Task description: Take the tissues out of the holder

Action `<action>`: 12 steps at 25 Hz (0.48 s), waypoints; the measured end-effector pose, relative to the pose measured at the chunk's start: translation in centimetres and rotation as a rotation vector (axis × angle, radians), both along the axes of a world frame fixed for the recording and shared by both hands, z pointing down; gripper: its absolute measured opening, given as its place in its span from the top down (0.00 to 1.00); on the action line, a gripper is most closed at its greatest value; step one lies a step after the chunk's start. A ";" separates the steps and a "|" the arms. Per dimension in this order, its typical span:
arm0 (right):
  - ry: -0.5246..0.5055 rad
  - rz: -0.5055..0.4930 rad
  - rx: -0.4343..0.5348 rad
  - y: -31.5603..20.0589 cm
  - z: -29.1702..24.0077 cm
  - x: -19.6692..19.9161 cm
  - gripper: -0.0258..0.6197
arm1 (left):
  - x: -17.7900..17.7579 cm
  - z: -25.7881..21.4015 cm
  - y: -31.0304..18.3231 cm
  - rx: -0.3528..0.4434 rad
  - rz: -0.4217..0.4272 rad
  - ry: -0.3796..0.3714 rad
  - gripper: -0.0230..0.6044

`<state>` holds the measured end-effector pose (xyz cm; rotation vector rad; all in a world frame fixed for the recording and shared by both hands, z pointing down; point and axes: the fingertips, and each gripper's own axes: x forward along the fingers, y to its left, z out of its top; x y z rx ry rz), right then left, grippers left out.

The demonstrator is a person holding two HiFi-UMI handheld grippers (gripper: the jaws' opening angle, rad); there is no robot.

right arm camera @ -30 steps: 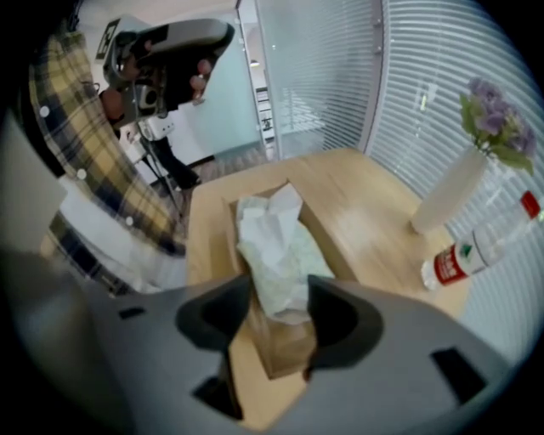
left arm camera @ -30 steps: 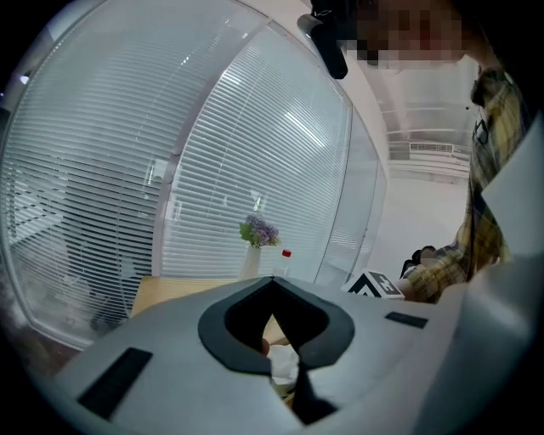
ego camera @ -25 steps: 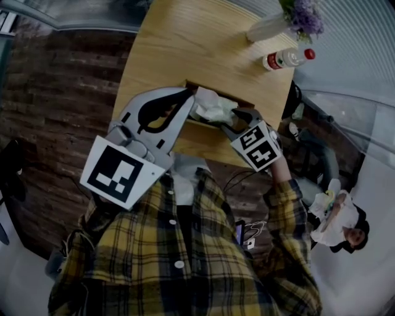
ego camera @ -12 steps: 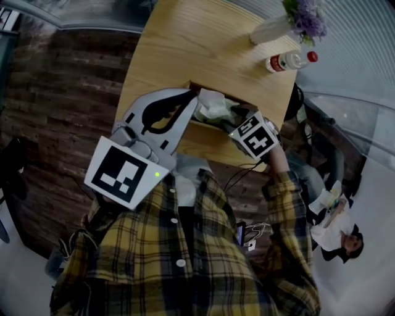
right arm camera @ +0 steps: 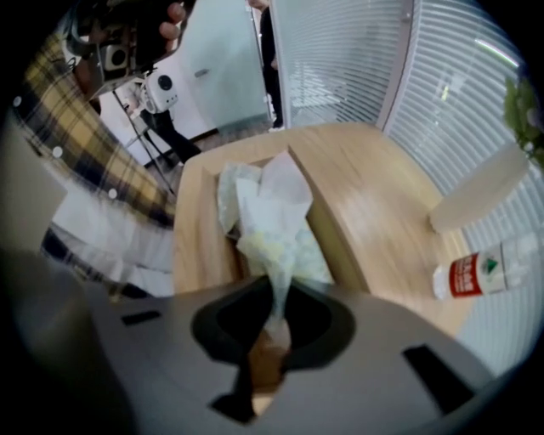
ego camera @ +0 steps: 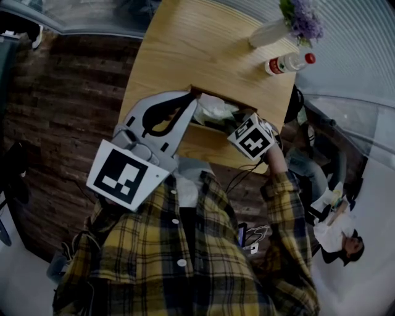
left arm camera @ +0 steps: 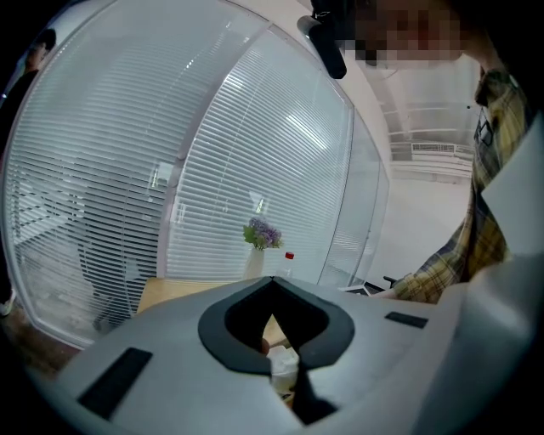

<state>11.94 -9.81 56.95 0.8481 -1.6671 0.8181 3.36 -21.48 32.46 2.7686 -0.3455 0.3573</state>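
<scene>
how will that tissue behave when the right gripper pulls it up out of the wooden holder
Likely floppy: the tissue is crumpled and necks to a thin twist where the right gripper, whose jaws have just been closing, pinches it. It is probably very light, so it should lift easily. It may tear, or drag the bunched tissue beneath it out of the holder.

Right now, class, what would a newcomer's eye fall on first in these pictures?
The white tissue rising from the wooden holder on the table, pinched by the right gripper, whose jaws have just been closing on it. Next, the big left gripper, shut, at the holder's left end. Beyond, a red-capped bottle beside a vase of purple flowers.
</scene>
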 end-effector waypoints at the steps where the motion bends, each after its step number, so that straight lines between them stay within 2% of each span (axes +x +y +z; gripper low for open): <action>1: 0.002 -0.001 0.000 0.1 0.0 -0.1 0.90 | 0.0 0.0 0.0 0.002 0.000 0.002 0.95; 12: -0.006 -0.010 0.018 0.2 -0.3 -0.6 0.94 | -0.1 -0.4 0.1 0.010 0.004 0.011 0.95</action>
